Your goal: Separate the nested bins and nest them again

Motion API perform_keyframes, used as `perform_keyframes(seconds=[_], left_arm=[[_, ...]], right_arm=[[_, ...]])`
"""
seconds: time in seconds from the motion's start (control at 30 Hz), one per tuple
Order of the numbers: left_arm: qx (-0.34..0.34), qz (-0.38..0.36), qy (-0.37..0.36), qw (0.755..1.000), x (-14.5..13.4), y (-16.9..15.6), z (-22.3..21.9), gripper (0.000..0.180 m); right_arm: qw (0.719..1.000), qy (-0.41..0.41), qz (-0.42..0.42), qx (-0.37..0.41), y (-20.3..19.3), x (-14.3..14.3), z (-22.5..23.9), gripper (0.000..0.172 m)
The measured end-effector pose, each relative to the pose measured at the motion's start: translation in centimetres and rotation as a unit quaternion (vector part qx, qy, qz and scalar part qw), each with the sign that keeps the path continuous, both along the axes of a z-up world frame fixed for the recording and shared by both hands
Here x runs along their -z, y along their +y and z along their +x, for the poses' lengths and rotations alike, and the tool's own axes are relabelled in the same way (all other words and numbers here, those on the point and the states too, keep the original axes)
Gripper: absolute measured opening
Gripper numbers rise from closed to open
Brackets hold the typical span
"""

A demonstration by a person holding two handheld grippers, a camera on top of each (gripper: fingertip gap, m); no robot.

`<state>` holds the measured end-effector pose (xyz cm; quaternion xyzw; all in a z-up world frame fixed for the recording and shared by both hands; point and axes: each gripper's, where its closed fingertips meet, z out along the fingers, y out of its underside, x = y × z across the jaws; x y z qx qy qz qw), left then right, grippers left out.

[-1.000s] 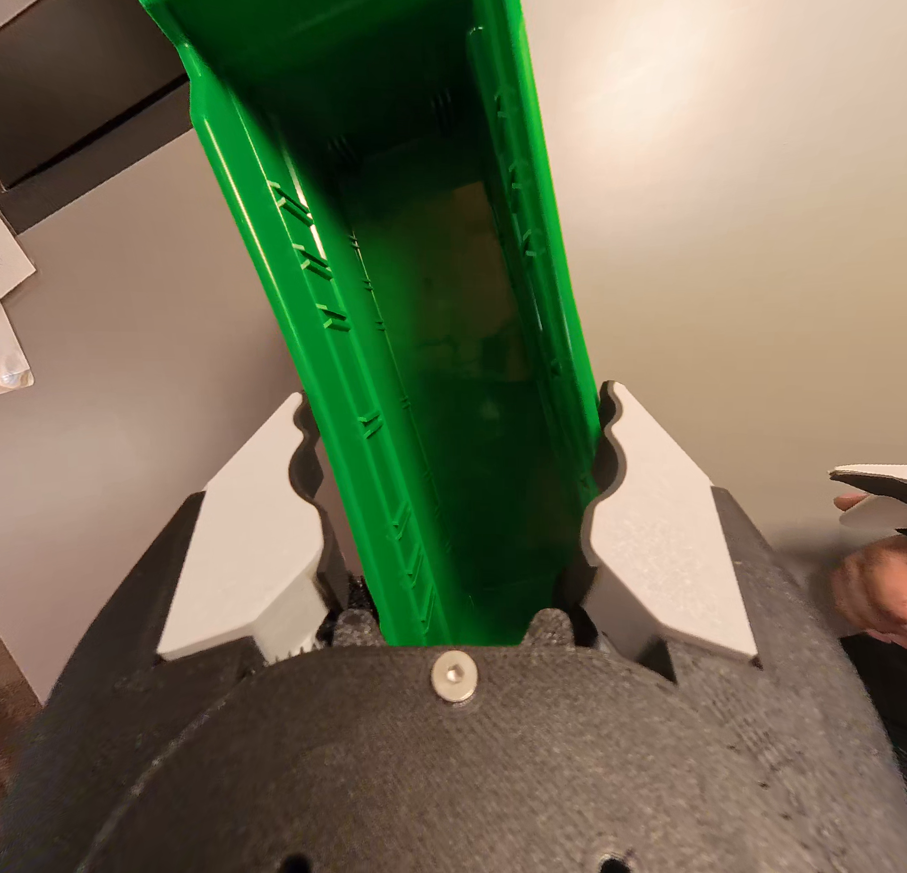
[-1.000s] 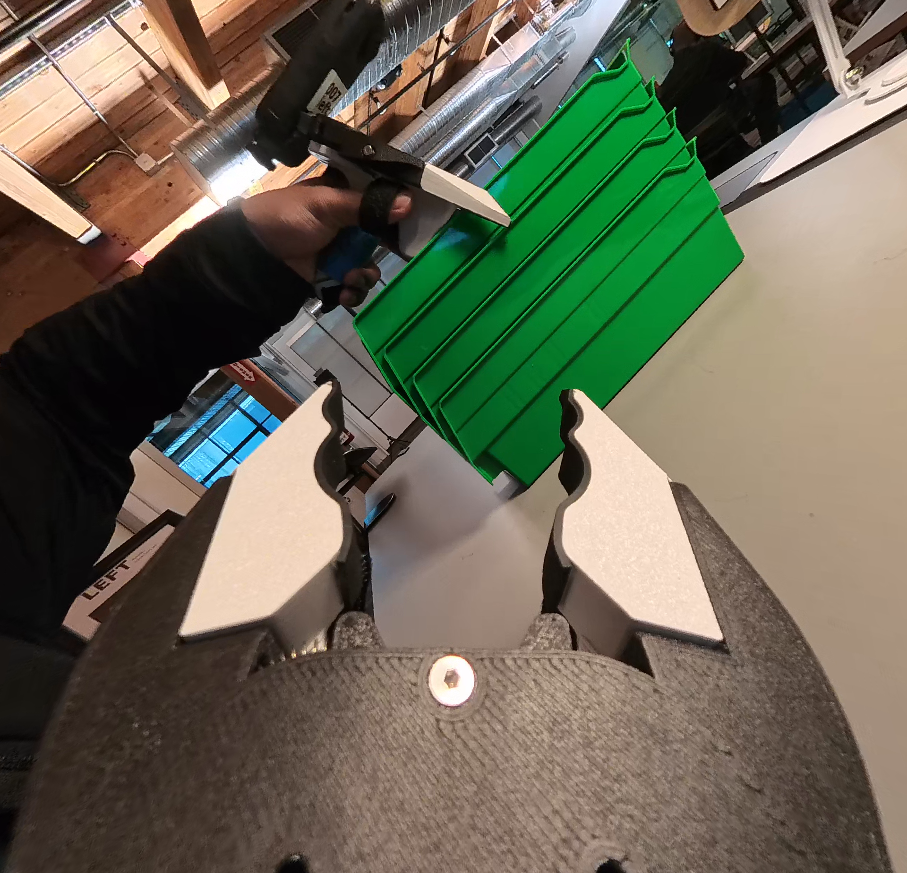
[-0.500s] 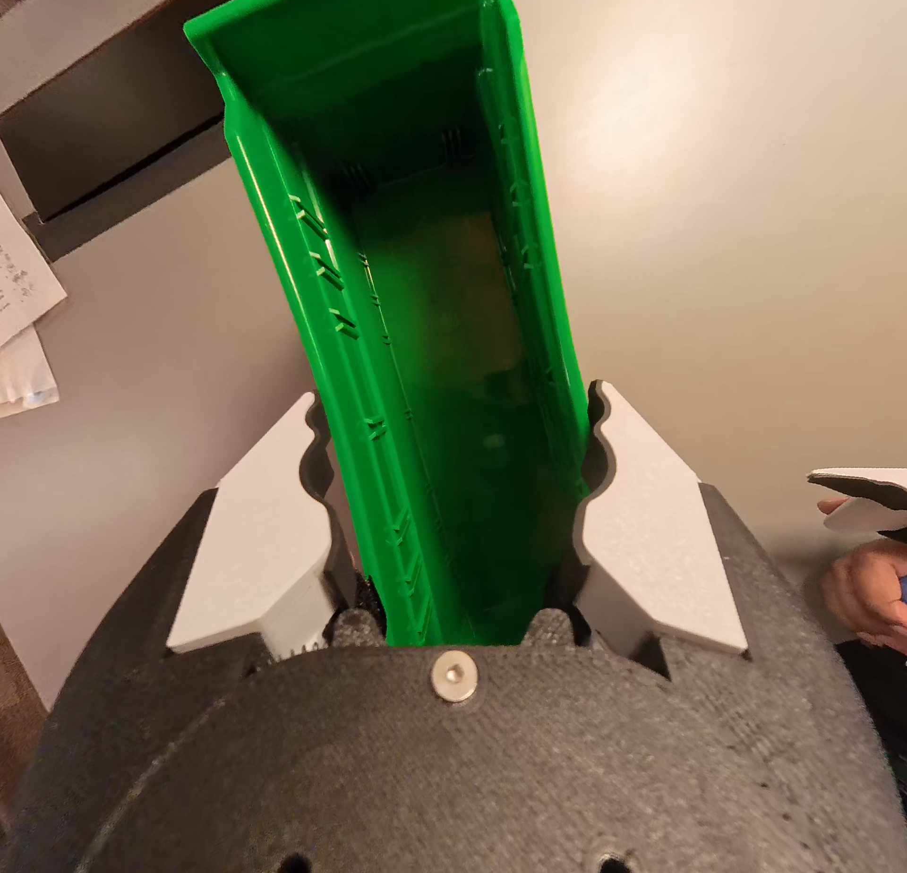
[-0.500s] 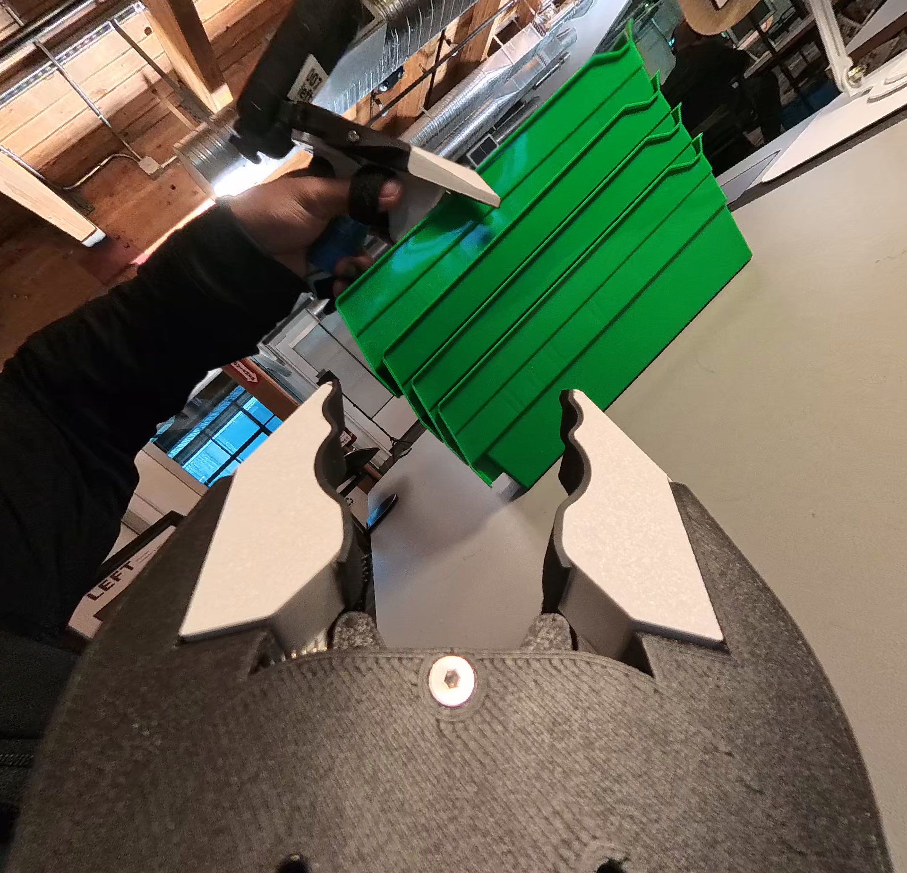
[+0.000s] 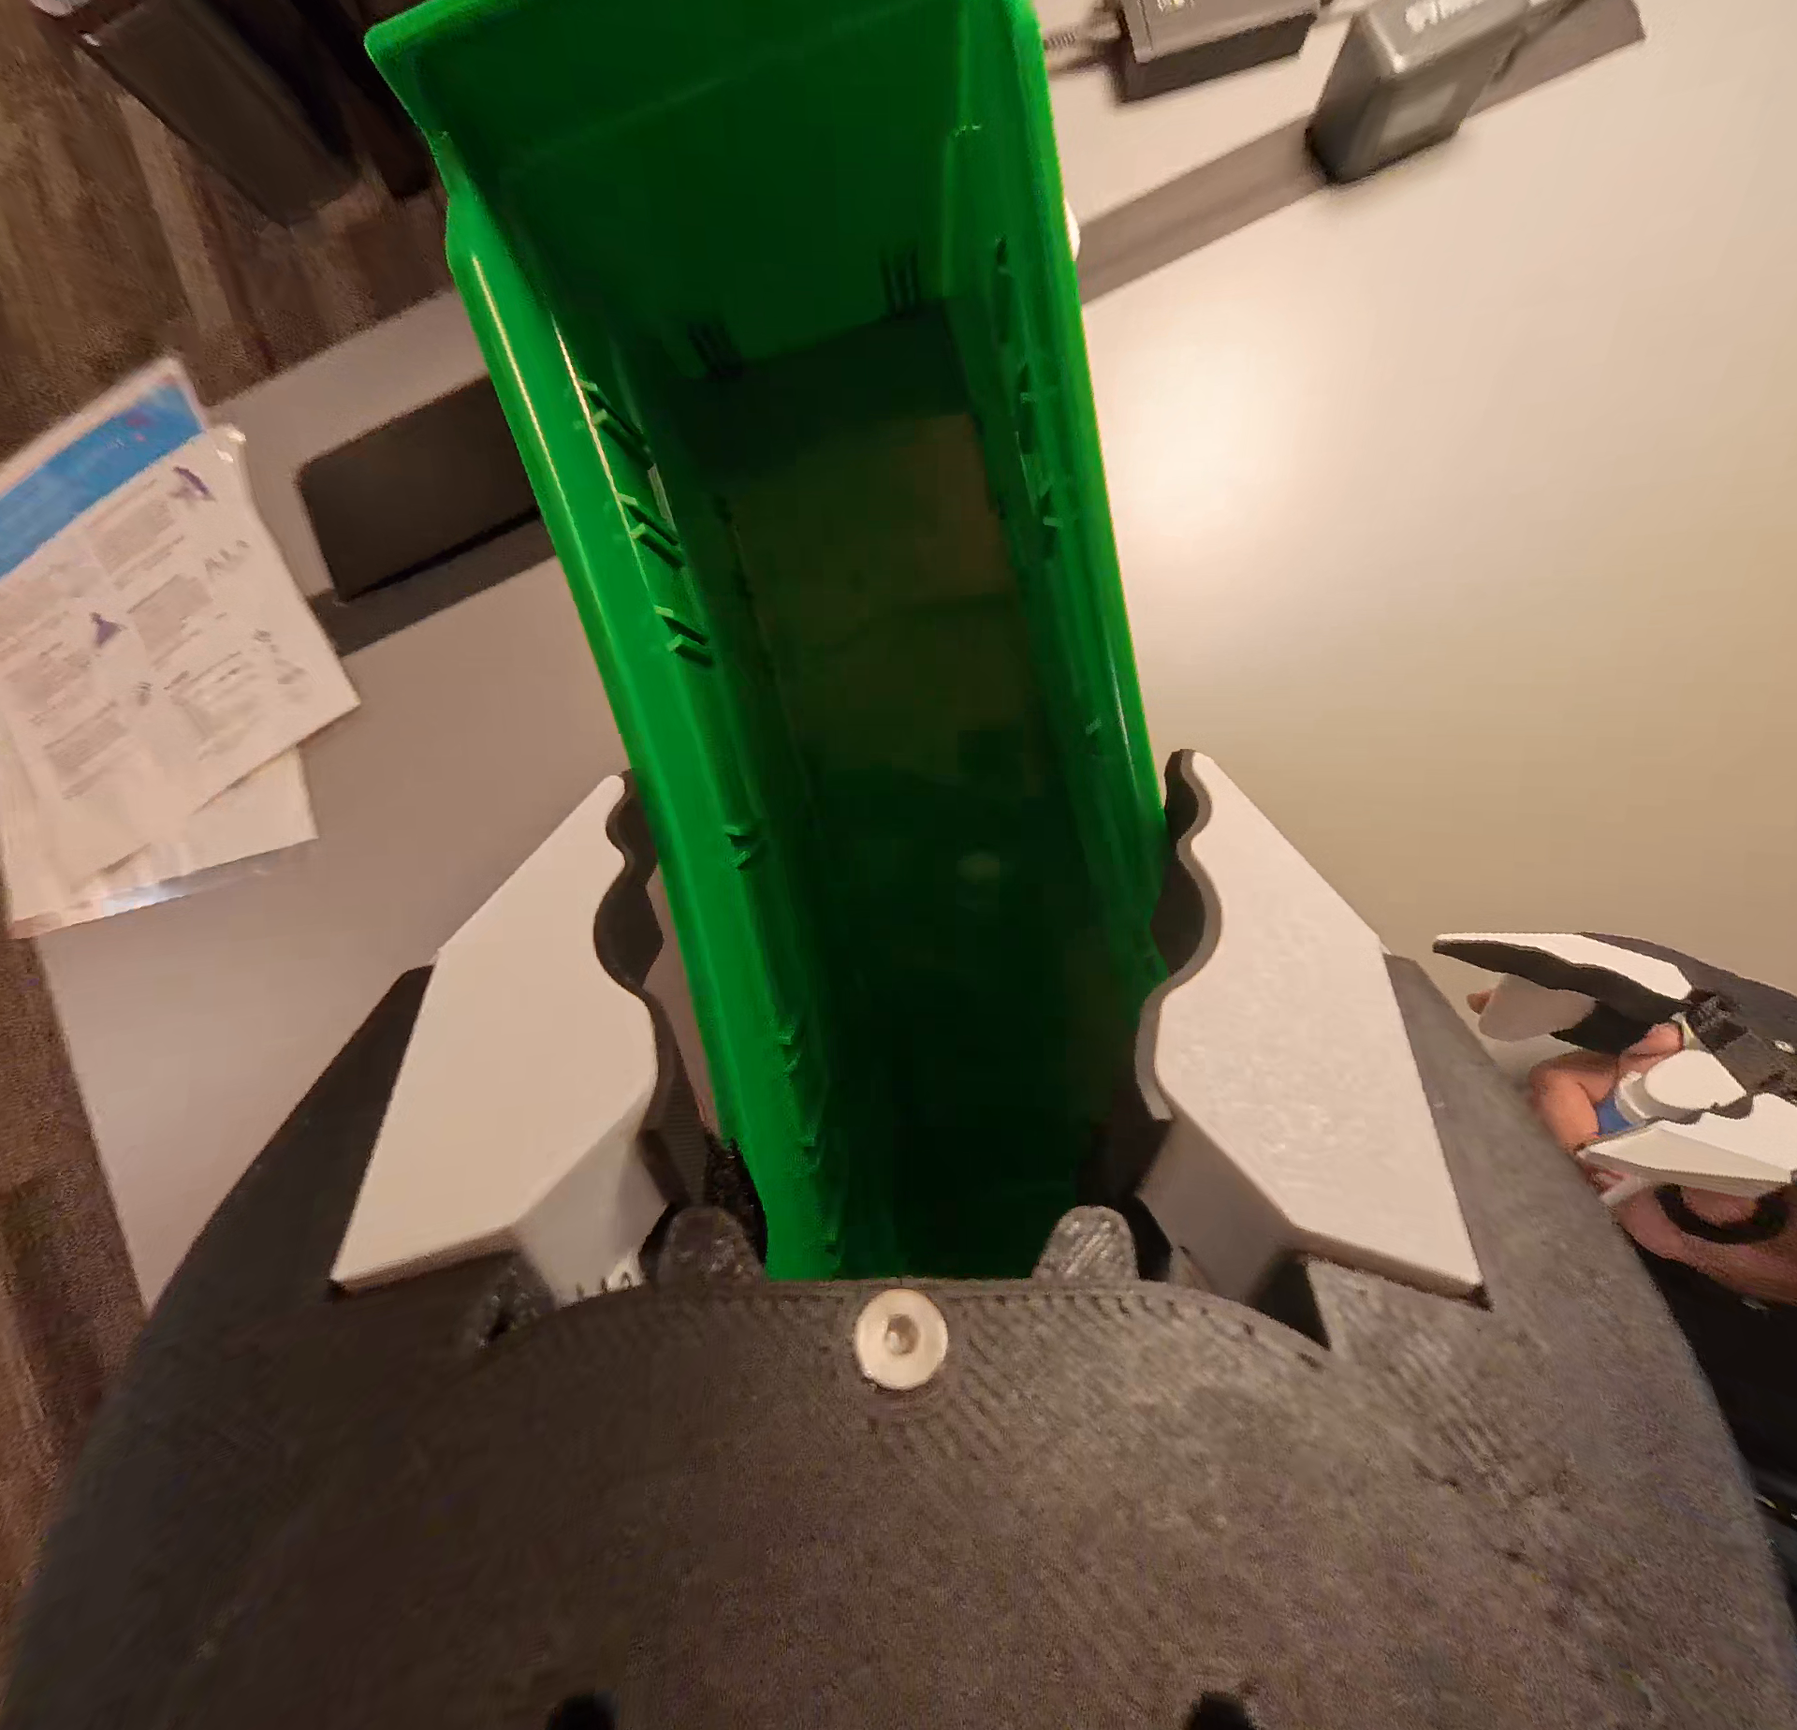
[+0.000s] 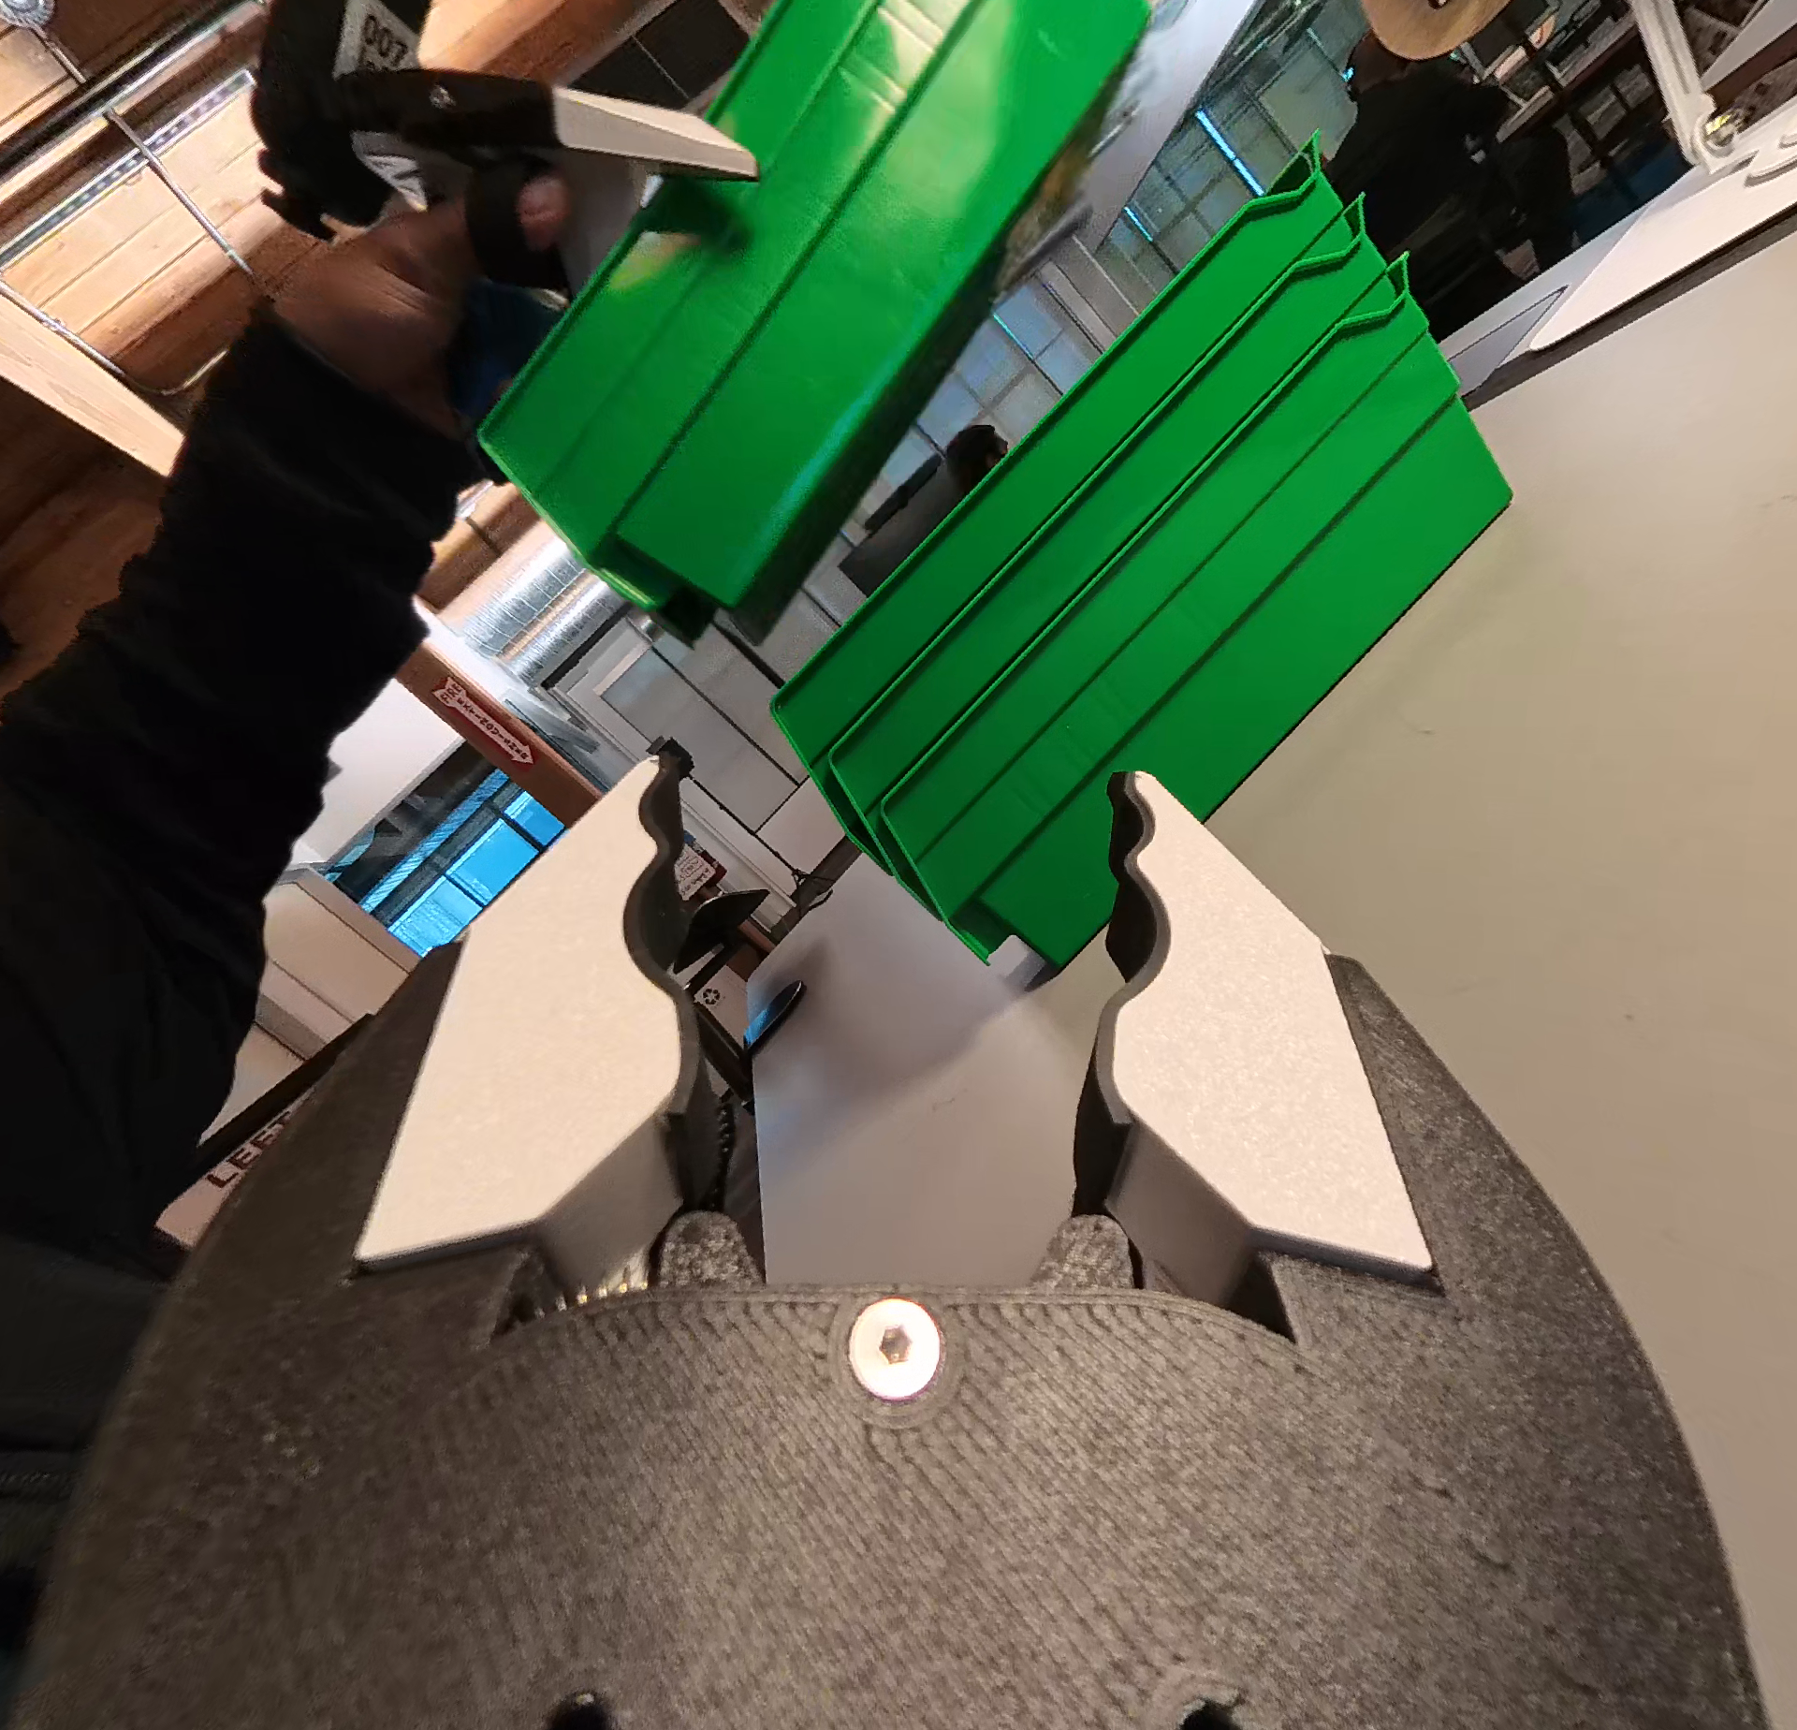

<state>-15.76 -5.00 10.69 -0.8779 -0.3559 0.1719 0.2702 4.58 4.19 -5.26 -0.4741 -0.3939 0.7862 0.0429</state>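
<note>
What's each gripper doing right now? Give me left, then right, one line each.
Left gripper: closed on a green bin, lifted clear of the bin stack.
Right gripper: open, holding nothing.

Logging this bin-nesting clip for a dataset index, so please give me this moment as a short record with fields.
Left gripper: jaws closed across a green bin, lifted in the air
Right gripper: jaws open, nothing between them
Remaining stack: nested green bins standing on the table
Separation: the lifted bin is fully clear of the stack
Clutter: papers, grey boxes
</note>
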Motion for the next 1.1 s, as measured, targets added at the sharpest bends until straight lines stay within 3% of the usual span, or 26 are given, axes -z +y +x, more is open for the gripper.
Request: perform_keyframes(seconds=[0.13,0.23,0.33,0.6,0.8,0.97,1.1], left_arm=[[-0.023,0.007,0.023,0.999,-2.6,-4.1,-1.9,0.104],[-0.04,0.01,0.013,0.999,-1.4,-8.2,-3.4,0.104],[-0.063,0.008,-0.01,0.998,2.1,-12.4,-5.0,0.104],[-0.112,-0.03,-0.057,0.992,14.4,-21.4,-8.9,0.104],[-0.117,-0.043,-0.058,0.99,19.1,-23.5,-10.0,0.105],[-0.106,-0.048,-0.061,0.991,20.8,-23.4,-9.9,0.108],[-0.108,-0.041,-0.061,0.991,21.2,-23.2,-9.9,0.12]], right_arm=[[1.0,0.0,0.004,-0.001,-0.1,0.0,0.0,0.089],[1.0,0.0,0.003,-0.001,-0.1,0.0,0.0,0.089],[1.0,-0.001,0.005,-0.001,-0.2,0.1,0.0,0.089],[1.0,-0.003,0.014,0.001,-0.3,0.2,-0.1,0.089],[1.0,-0.007,0.027,-0.001,-0.7,0.4,-0.2,0.089],[0.999,-0.009,0.031,-0.003,-0.8,0.5,-0.3,0.089],[1.0,-0.007,0.029,-0.004,-0.8,0.5,-0.2,0.089]])
